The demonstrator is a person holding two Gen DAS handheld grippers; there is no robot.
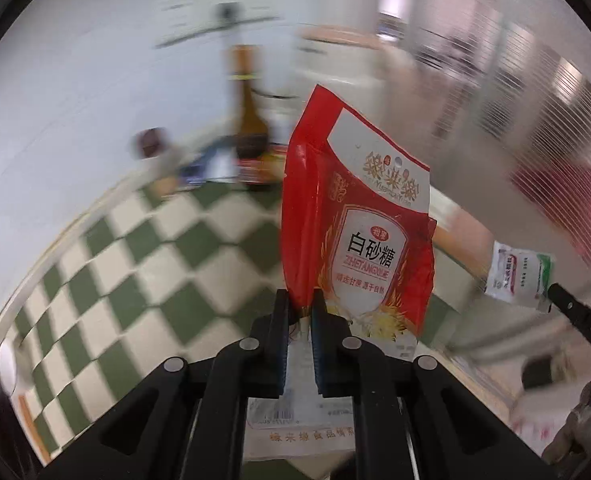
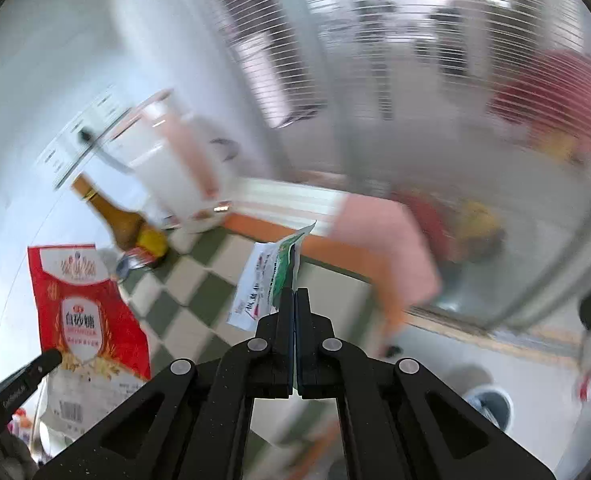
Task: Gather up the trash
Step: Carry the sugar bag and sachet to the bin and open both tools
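Surface: green-and-white checkered tablecloth (image 1: 155,264) was seen over a table, orange edge visible in the right wrist view; heavily motion-blurred.
Room: white wall (image 1: 75,80) was seen behind the table; slatted blinds or ribbed panels (image 2: 375,20) filled the right side, blurred.
Back of table: brown glass bottle (image 1: 249,120) was seen standing near the wall, with blurred small items beside it that could not be identified.
Pitcher: clear container (image 2: 167,152) was seen near the bottle in the right wrist view, details blurred.
Left gripper (image 1: 300,300): jaws were pinched on the lower edge of the red sugar bag (image 1: 359,232); bag was held upright, lifted off the cloth, crumpled, white panel facing the camera.
Right gripper (image 2: 295,296): jaws were pressed together on the edge of a small white-and-green sachet (image 2: 267,280); sachet was held above the cloth.
Relation: bag and sachet were held apart, each visible at the other view's edge.
Floor: pale floor and a round grey object (image 2: 491,404) were seen lower right, too blurred to be identified.
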